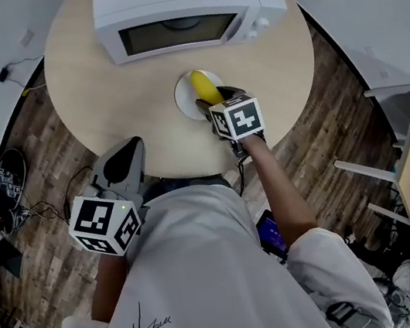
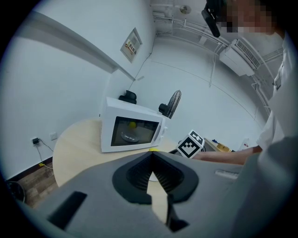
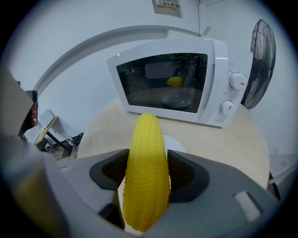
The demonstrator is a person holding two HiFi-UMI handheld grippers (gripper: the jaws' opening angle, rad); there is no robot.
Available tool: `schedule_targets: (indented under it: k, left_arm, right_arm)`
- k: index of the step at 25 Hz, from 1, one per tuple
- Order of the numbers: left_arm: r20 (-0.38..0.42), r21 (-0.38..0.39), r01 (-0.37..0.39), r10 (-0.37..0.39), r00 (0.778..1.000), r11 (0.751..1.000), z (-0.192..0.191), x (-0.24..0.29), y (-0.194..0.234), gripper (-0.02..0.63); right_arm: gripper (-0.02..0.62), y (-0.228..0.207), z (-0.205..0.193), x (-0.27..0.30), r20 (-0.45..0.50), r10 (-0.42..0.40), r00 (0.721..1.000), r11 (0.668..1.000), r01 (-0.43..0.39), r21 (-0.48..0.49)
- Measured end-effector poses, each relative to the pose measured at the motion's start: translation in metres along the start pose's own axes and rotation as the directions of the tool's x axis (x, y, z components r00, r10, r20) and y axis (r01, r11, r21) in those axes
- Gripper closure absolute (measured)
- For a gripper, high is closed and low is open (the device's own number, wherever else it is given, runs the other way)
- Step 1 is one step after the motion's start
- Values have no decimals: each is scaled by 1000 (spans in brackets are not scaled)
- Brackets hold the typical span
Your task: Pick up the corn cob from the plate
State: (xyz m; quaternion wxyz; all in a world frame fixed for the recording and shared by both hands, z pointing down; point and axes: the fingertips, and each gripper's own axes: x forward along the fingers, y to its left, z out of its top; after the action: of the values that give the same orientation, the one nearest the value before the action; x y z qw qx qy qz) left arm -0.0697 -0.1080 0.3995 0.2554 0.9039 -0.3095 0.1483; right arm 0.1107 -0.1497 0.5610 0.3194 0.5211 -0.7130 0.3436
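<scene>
Head view looks steeply down on the round counter (image 1: 97, 84). Both gripper views sit low and face the microwave (image 3: 163, 83), which all three views share.

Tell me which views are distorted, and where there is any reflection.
Head view: even light, and the wide-angle lens bends the table edge. Left gripper view: fisheye with dark corners, so straight lines curve. Right gripper view: the same dark corners; the corn cob is sharp, and the microwave door shows faint reflections.
</scene>
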Motion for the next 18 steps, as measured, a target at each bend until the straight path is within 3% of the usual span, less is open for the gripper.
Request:
schedule_targets:
  k: [18]
  left_arm:
    - [27, -1, 8, -8, 1000, 1000, 1, -8, -4, 614]
  right_arm:
    - [327, 14, 0, -27, 62, 4, 998, 1000, -6, 26]
